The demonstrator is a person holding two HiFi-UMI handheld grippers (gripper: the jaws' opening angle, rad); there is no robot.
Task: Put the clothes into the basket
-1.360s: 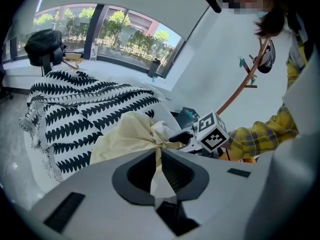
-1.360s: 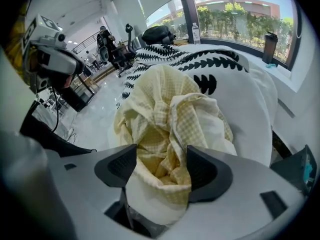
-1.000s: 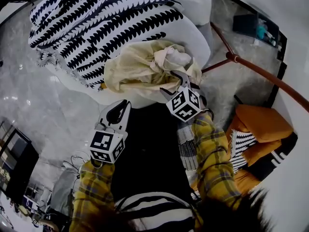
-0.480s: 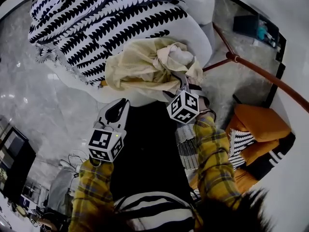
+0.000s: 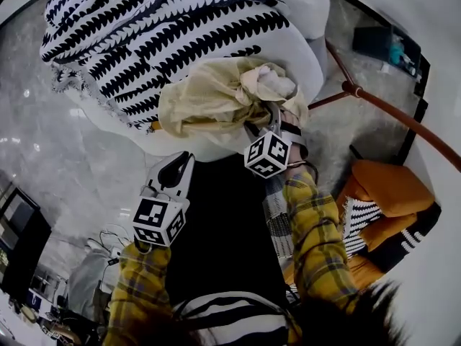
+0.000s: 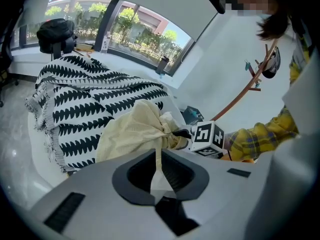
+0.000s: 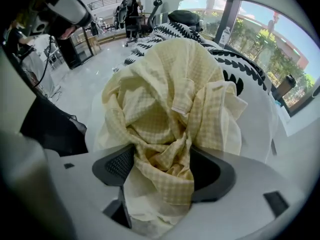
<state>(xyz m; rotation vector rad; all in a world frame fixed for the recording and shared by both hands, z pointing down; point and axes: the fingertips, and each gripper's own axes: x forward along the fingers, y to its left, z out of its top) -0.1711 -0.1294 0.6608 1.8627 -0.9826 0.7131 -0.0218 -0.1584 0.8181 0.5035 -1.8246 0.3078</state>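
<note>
Currently, the yellow checked garment (image 5: 216,96) is held bunched against the white beanbag (image 5: 306,60), dead ahead of the right gripper (image 7: 162,171), whose jaws are clamped on its folds; the left gripper (image 6: 159,169), closed and empty, is held farther off.

Throw (image 5: 166,42), black-and-white leaf pattern, fringed, draped over white upholstered seat (image 5: 302,6). Grey marble floor (image 5: 43,157). Brown wooden coat stand (image 5: 389,114). Orange armchair (image 5: 392,189) holding striped cushion (image 5: 360,218). Dark bottle (image 6: 163,64) on windowsill.
</note>
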